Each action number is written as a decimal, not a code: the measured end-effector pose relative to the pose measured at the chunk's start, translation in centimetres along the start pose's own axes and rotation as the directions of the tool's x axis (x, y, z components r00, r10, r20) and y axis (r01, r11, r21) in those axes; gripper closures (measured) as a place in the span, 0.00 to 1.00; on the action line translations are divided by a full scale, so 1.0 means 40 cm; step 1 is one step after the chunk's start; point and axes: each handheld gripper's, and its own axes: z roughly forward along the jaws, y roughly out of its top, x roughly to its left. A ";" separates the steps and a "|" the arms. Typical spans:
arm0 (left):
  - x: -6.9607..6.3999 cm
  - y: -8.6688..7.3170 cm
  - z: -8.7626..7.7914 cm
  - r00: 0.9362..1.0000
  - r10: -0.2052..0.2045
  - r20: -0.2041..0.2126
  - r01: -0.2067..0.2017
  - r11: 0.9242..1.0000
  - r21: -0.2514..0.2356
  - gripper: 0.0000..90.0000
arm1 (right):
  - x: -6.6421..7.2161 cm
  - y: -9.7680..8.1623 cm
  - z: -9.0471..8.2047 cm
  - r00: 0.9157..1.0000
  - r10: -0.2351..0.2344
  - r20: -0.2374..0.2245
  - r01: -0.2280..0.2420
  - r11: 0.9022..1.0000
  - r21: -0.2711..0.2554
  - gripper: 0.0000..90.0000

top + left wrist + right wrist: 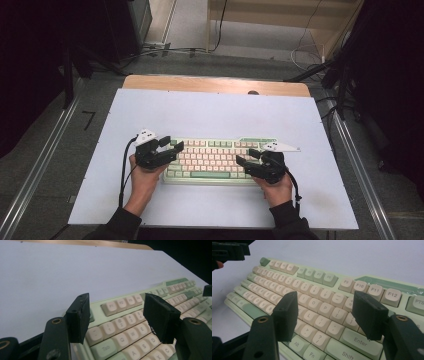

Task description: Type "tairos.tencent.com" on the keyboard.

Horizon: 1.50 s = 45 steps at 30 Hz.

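Note:
A pale green keyboard [215, 157] with cream keys lies on the white tabletop [210, 110], near the front. My left gripper [171, 145] is over the keyboard's left end, jaws apart with nothing between them. In the left gripper view, that gripper [117, 315] hovers above the keyboard's [122, 303] number and letter rows, without touching the keys. My right gripper [246, 156] is over the right part of the keys, also open and empty. In the right gripper view, it [325, 312] stands above the keyboard [312, 277] near the Enter key, with the left gripper [229, 251] at the top left.
A strip of wooden table edge [215, 85] shows behind the white surface. Metal rails [45, 155] run along both sides of the table. Cables [165, 50] lie on the floor behind, near a wooden frame [280, 20].

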 end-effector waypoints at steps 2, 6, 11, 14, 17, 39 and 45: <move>0.011 -0.003 -0.012 1.000 -0.023 -0.006 0.023 1.000 -0.015 0.43 | 0.002 0.000 0.002 1.000 -0.004 -0.002 0.004 1.000 0.004 0.40; 0.026 -0.009 -0.035 0.998 -0.040 -0.044 0.037 0.998 -0.047 0.43 | 0.008 0.000 0.006 1.000 -0.020 -0.005 0.020 1.000 0.006 0.42; 0.038 -0.020 -0.057 0.997 -0.060 -0.043 0.057 0.996 -0.066 0.43 | 0.021 0.001 0.012 0.999 -0.047 -0.010 0.047 0.999 0.015 0.44; 0.039 -0.021 -0.061 0.997 -0.059 -0.054 0.055 0.996 -0.070 0.43 | 0.027 0.001 0.017 0.999 -0.053 -0.012 0.054 0.998 0.021 0.44; 0.043 -0.020 -0.062 0.997 -0.063 -0.050 0.059 0.996 -0.074 0.43 | 0.032 0.001 0.021 0.998 -0.057 -0.013 0.058 0.998 0.022 0.45; 0.021 -0.027 -0.045 0.999 -0.025 -0.033 0.024 0.999 -0.046 0.43 | 0.096 -0.003 0.068 0.982 -0.178 -0.070 0.181 0.982 0.047 0.97; 0.018 -0.028 -0.043 0.999 -0.025 -0.029 0.024 0.999 -0.045 0.43 | 0.111 -0.005 0.077 0.978 -0.192 -0.080 0.197 0.979 0.056 0.97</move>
